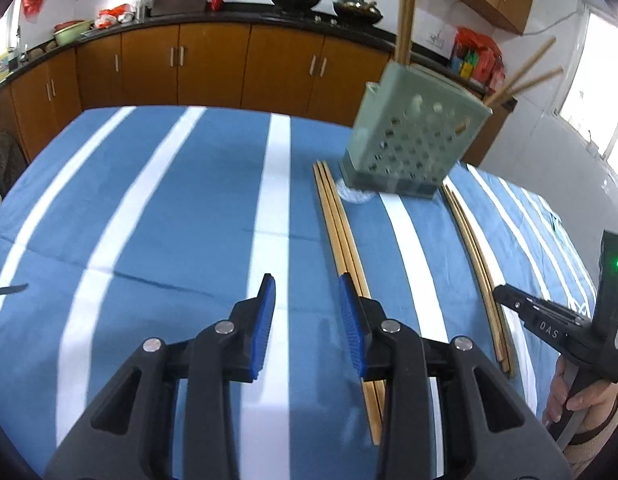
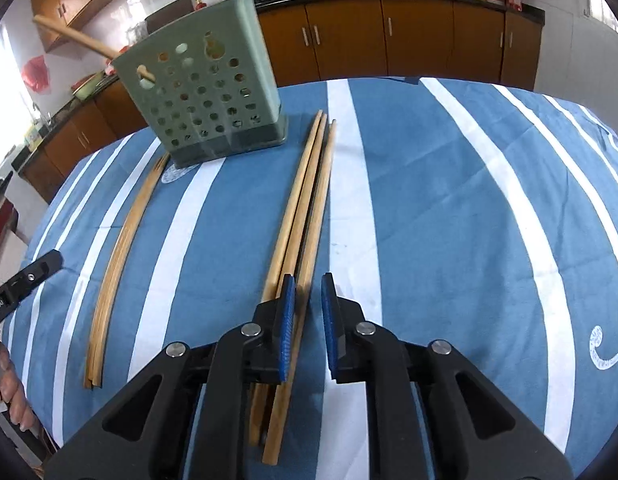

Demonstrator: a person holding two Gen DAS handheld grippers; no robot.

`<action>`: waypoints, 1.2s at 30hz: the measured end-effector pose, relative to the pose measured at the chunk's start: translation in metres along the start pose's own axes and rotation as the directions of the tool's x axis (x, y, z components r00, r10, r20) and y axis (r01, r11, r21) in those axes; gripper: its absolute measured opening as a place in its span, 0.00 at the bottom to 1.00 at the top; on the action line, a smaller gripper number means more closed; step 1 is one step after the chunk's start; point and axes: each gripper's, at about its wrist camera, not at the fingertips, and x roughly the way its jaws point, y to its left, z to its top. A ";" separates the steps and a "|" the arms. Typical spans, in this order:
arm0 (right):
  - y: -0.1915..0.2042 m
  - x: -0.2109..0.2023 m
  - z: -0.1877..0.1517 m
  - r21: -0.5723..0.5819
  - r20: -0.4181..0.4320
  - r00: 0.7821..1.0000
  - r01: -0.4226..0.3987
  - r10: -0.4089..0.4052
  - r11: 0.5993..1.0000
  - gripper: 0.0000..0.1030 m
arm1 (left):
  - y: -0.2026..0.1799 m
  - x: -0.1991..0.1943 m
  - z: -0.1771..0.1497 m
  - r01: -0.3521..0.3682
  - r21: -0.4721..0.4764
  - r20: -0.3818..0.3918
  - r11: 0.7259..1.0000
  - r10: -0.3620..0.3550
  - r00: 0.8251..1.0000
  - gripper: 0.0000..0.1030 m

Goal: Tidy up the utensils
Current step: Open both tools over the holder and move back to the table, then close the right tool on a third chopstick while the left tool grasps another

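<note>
Cloth point(image 2: 429, 200): blue with white stripes, soft, covers the table.
Holder point(image 2: 205, 100): green plastic, perforated, tilted at the far edge; chopsticks already poke out.
Right bundle point(image 2: 305, 200): smooth round wooden chopsticks, long axis running away from the jaws, lying under the right gripper's point(image 2: 308, 312) left finger.
Left bundle point(image 1: 341, 232): same, under the left gripper's point(image 1: 307, 312) right finger.
Jaws: both parted, empty; right narrower.
Nearer: likely right.

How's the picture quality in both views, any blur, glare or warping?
Left wrist view: the holder is motion-blurred, the window is blown out, and the chopsticks bow from fisheye. Right wrist view: sharper, with the tablecloth stripes curving toward the edges.
</note>
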 end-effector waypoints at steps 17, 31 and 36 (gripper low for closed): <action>-0.019 -0.003 -0.001 0.019 0.041 0.994 0.105 -0.105 0.994 0.07 | -0.023 0.028 -0.016 0.055 0.032 -0.107 0.998 -0.051 0.993 0.17; -0.016 -0.006 -0.005 0.006 0.044 0.993 0.107 -0.108 0.994 0.08 | -0.037 0.033 -0.017 -0.044 0.109 -0.094 0.993 0.055 0.994 0.15; -0.013 -0.005 -0.005 -0.009 0.048 0.993 0.108 -0.108 0.994 0.07 | -0.030 0.037 -0.011 -0.069 0.096 -0.087 0.993 0.077 0.993 0.08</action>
